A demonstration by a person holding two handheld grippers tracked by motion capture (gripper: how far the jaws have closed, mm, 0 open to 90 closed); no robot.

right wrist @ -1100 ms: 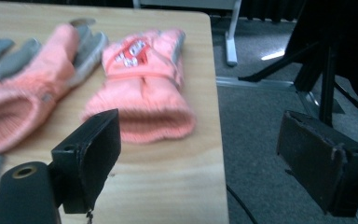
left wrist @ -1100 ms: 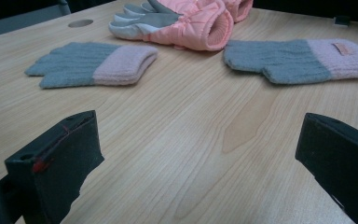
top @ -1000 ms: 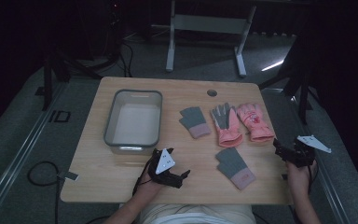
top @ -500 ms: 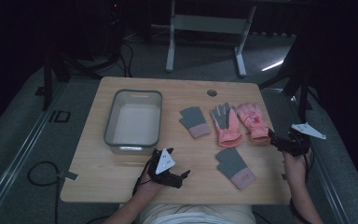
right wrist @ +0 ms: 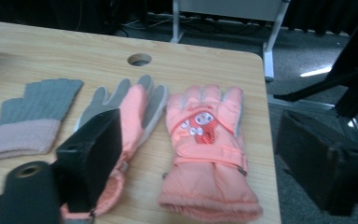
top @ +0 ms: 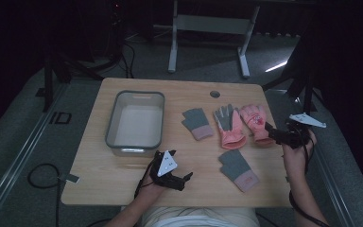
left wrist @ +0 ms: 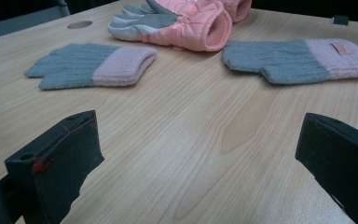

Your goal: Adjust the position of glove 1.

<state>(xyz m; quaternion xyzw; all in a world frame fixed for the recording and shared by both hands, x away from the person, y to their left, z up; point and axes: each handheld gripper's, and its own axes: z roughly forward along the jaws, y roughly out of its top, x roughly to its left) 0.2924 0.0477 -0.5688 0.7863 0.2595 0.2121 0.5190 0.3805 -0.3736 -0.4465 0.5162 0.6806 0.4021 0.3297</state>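
Note:
Two pink padded gloves lie side by side right of centre, one palm up (top: 228, 125) and one showing a cartoon patch (top: 255, 120). A grey knit glove with a pink cuff (top: 197, 123) lies left of them, and its twin (top: 238, 169) lies nearer the front. My right gripper (top: 270, 133) hovers open just above the cuff of the cartoon glove (right wrist: 205, 140), jaws astride it and touching nothing. Near the front edge my left gripper (top: 185, 179) stands open on bare wood, its jaws wide apart and facing the knit gloves (left wrist: 93, 65) (left wrist: 298, 58).
A grey-rimmed white bin (top: 111, 126) sits on the left half of the wooden table (top: 123, 179). A cable hole (top: 214, 93) is near the far edge. Dark floor, a cable and a metal stand frame (top: 208, 23) surround the table.
My right gripper has moved from the table's right edge forward and left, up to the cuff of the cartoon glove. The left gripper has stayed put.

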